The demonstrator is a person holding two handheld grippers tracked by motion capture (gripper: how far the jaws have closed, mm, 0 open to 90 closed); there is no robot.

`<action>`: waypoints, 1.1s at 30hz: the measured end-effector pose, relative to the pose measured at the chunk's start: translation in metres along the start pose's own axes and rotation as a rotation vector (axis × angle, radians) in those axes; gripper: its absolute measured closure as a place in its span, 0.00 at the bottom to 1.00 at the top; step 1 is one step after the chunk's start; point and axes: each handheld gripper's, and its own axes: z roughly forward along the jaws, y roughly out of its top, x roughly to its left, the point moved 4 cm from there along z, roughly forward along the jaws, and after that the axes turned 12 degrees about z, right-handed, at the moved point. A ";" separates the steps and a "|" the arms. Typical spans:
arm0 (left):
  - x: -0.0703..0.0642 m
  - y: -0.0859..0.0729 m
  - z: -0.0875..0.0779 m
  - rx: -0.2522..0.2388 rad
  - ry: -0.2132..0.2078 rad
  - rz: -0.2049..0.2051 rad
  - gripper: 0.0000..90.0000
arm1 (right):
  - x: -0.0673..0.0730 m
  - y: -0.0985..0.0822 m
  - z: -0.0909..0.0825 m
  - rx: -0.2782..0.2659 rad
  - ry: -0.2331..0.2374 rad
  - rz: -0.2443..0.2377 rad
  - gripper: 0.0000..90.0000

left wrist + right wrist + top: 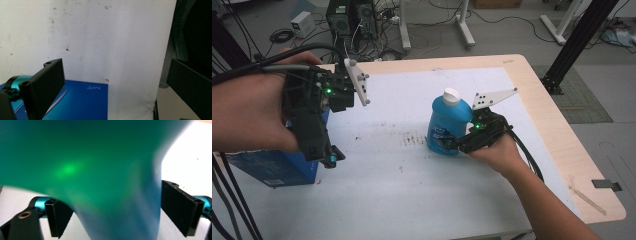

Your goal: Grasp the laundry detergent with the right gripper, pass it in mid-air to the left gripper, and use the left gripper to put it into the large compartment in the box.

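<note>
Jaws of the right gripper (451, 145) stand on either side of the blue bottle (446, 122), not visibly pressing it; in the right gripper view the right jaw stands clear of its side. With its white cap (452, 95) on top, the bottle stands upright mid-desk (412, 200). Left gripper (330, 159) hangs spread wide and empty over a blue box (277, 167) at the desk's left edge.

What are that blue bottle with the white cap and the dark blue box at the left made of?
The bottle looks like glossy, see-through blue plastic: light glows through it in the right gripper view, and it has a printed label. Its cap seems to be opaque white plastic with a duller surface. The box is probably printed cardboard with a smooth, slightly shiny coating, judging by its flat face, sharp corner and small white print.
</note>
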 end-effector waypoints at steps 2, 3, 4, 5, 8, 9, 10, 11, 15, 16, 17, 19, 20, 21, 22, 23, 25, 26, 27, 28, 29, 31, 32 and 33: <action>0.000 0.000 0.001 -0.004 -0.001 -0.001 0.02 | 0.000 0.000 0.001 0.003 0.000 -0.006 0.18; 0.000 0.000 0.001 -0.002 -0.002 0.000 0.02 | 0.000 0.000 0.001 0.003 -0.001 -0.010 0.18; 0.000 0.001 0.001 0.001 -0.004 0.000 0.02 | 0.000 -0.001 0.001 0.005 -0.002 -0.009 0.18; 0.000 0.000 0.001 0.003 -0.006 0.001 0.02 | 0.000 -0.001 0.001 0.006 -0.001 -0.009 0.18; 0.000 0.001 0.000 0.003 -0.005 0.000 0.02 | 0.000 -0.001 0.002 0.000 -0.001 -0.013 0.21; 0.000 0.001 0.000 0.003 -0.005 0.000 0.02 | 0.000 -0.001 0.002 0.000 -0.001 -0.013 0.21; 0.000 0.001 0.000 0.001 -0.005 -0.002 0.02 | 0.000 -0.001 0.002 -0.001 0.001 -0.016 0.21; 0.000 0.001 0.000 0.003 -0.006 0.000 0.02 | 0.000 0.000 0.002 -0.003 0.003 -0.013 0.21; 0.001 0.000 0.002 0.013 -0.004 -0.002 0.02 | -0.001 -0.001 0.002 -0.003 0.009 -0.022 0.25; 0.001 0.001 0.002 0.013 -0.005 -0.004 0.02 | -0.001 -0.001 0.002 -0.005 0.009 -0.025 0.25; 0.001 0.001 0.002 0.013 -0.006 -0.004 0.02 | 0.000 -0.001 0.002 -0.006 0.013 -0.023 0.25; 0.001 0.001 0.002 0.012 -0.007 -0.003 0.02 | 0.000 -0.001 0.002 -0.008 0.012 -0.023 0.26; 0.001 0.001 0.002 0.009 -0.007 -0.003 0.02 | 0.000 -0.001 0.002 -0.008 0.016 -0.023 0.27; 0.001 0.001 0.002 0.009 -0.006 -0.003 0.02 | 0.000 -0.001 0.002 -0.009 0.019 -0.025 0.28; 0.001 0.001 0.002 0.009 -0.007 -0.003 0.02 | 0.000 -0.001 0.002 -0.008 0.020 -0.026 0.29; 0.001 0.001 0.002 0.009 -0.007 -0.007 0.02 | 0.000 -0.001 0.002 -0.008 0.023 -0.026 0.29; 0.002 0.001 0.003 0.014 -0.008 -0.003 0.02 | 0.001 -0.001 0.002 -0.011 0.025 -0.034 0.32; 0.002 0.001 0.003 0.014 -0.008 -0.003 0.02 | 0.001 -0.001 0.002 -0.011 0.025 -0.034 0.32; 0.002 0.001 0.003 0.017 -0.011 -0.003 0.02 | 0.001 -0.001 0.002 -0.013 0.028 -0.031 0.32; 0.002 0.001 0.002 0.016 -0.011 -0.003 0.02 | 0.001 -0.001 0.002 -0.010 0.027 -0.034 0.33; 0.002 0.002 0.002 0.015 -0.011 -0.003 0.02 | 0.001 -0.001 0.002 -0.011 0.027 -0.040 0.35; 0.002 0.002 0.003 0.011 -0.008 -0.007 0.02 | 0.001 -0.001 0.002 -0.016 0.028 -0.037 0.36; 0.002 0.002 0.002 0.018 -0.011 -0.004 0.02 | 0.000 0.000 0.001 -0.020 0.029 -0.037 0.37; 0.002 0.002 0.003 0.017 -0.011 -0.004 0.02 | 0.000 0.000 0.001 -0.020 0.029 -0.037 0.37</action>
